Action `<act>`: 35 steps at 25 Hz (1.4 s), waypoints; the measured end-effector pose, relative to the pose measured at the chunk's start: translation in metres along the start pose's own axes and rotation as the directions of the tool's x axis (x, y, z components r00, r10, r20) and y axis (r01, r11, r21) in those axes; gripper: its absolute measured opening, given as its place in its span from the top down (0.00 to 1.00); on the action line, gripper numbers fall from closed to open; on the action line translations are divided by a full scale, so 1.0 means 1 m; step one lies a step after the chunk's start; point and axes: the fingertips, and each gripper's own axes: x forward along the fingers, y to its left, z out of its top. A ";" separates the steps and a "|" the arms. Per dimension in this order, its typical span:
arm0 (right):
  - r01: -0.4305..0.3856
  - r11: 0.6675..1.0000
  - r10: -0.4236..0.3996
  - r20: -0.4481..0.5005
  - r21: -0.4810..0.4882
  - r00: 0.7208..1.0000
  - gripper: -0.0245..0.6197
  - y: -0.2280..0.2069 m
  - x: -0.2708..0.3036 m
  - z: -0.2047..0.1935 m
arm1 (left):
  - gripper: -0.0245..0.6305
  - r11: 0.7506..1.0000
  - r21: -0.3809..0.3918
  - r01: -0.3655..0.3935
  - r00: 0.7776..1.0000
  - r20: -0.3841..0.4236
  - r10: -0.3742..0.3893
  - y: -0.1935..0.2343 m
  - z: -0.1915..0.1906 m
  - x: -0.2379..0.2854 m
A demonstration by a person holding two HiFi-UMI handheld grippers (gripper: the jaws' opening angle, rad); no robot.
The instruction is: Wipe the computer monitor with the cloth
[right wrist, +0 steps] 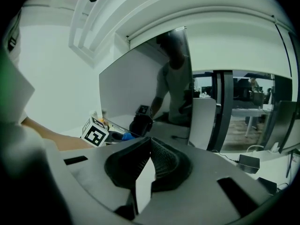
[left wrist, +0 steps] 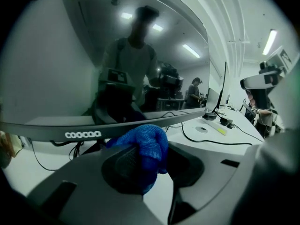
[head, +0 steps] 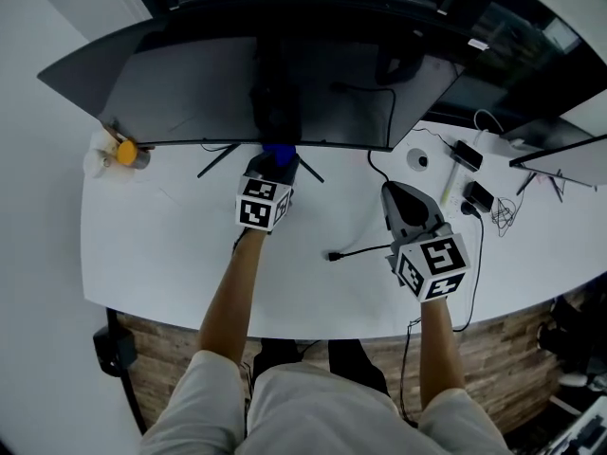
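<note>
Blue cloth [left wrist: 147, 142] clamped in left tool [head: 276, 161], seemingly touching monitor [head: 190, 83].

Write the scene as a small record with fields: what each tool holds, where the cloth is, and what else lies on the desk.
left tool: shut on the blue cloth
right tool: shut, nothing between its jaws, held over the desk
cloth position: close to the lower edge of the monitor; whether it touches cannot be told
monitor state: dark screen, at the back of the desk
also on the desk: black cable; orange object at the left end
</note>
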 end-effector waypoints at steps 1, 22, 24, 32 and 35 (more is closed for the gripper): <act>0.003 1.000 -0.003 0.003 0.002 1.000 0.94 -0.007 -0.004 -0.001 | 0.77 1.000 0.004 0.003 1.000 0.001 -0.003 -0.008 0.002 0.005; 0.053 0.998 -0.053 0.040 0.022 0.998 0.94 -0.116 -0.082 -0.027 | 0.77 0.995 0.026 0.096 0.994 0.052 -0.098 -0.157 0.033 0.082; 0.057 0.998 -0.058 0.043 0.021 0.997 0.94 -0.123 -0.088 -0.028 | 0.77 0.994 0.031 0.109 0.993 0.050 -0.111 -0.170 0.035 0.089; 0.072 0.997 -0.073 0.060 0.026 0.996 0.94 -0.149 -0.116 -0.029 | 0.77 0.994 -0.039 0.105 0.990 0.102 -0.101 -0.210 0.049 0.102; 0.076 0.997 -0.078 0.074 0.028 0.994 0.94 -0.156 -0.127 -0.026 | 0.77 0.992 -0.072 0.100 0.989 0.114 -0.091 -0.215 0.053 0.101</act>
